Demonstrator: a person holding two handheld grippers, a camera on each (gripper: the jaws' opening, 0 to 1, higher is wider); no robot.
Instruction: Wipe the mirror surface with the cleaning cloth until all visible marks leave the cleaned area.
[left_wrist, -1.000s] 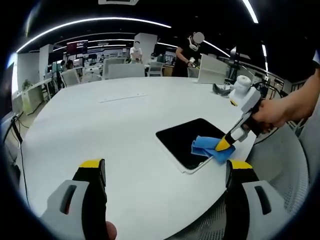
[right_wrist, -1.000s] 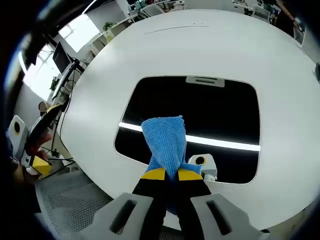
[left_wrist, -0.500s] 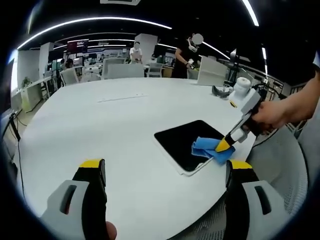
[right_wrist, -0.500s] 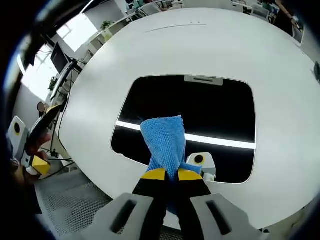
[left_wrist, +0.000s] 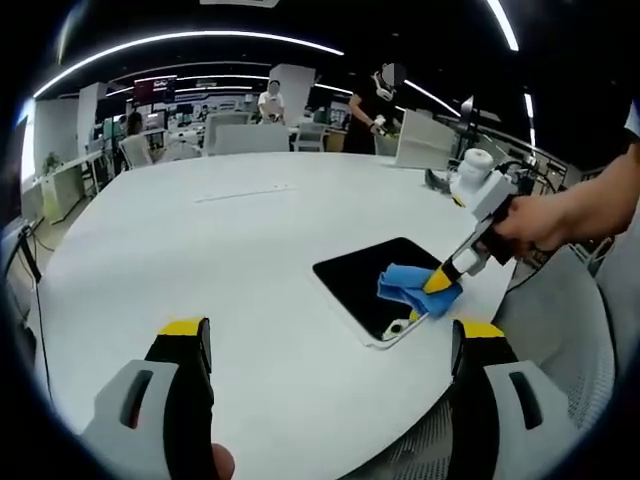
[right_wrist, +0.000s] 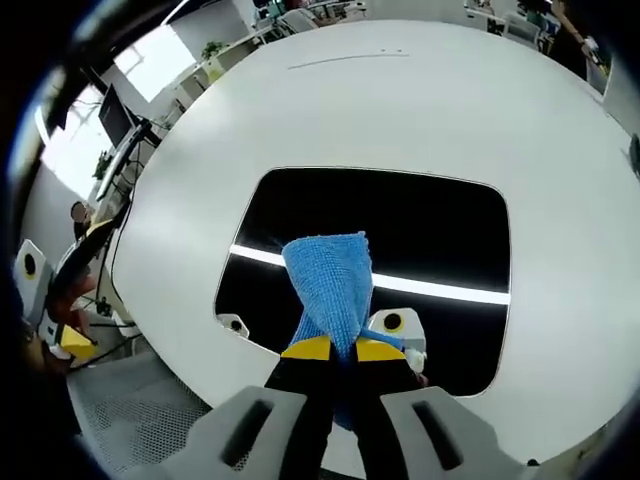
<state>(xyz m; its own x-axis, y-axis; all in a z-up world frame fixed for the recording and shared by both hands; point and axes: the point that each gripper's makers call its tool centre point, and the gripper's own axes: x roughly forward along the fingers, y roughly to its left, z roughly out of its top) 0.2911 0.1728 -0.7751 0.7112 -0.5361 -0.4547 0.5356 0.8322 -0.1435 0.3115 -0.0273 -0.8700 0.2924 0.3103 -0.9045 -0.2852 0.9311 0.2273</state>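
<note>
the mirror (right_wrist: 400, 250) lies flat on the white round table (right_wrist: 400, 110), close to the table edge nearest the person, and reads as a dark rounded panel with a bright strip of ceiling light reflected across it. the right gripper (right_wrist: 334, 348) has its yellow-tipped jaws pressed together on the blue cleaning cloth (right_wrist: 332, 285), which fans out ahead of the jaws onto the mirror's near half. in the left gripper view the same cloth (left_wrist: 415, 290) sits bunched on the mirror's near corner (left_wrist: 375, 280) under the right gripper (left_wrist: 440, 282), held by a hand (left_wrist: 530, 225).

over the last second the cloth has slid a little toward the mirror's near edge: in the right gripper view the mirror's far edge now sits lower in the picture, and a small round reflection has come into sight at its near-left corner. that looks like one short stroke of the wipe, so the job is probably under way rather than finished. no marks can be made out on the dark glass, so how much is left cannot be told.

the left gripper (left_wrist: 330, 345) hangs over the table well apart from the mirror, jaws spread wide and holding nothing.
</note>
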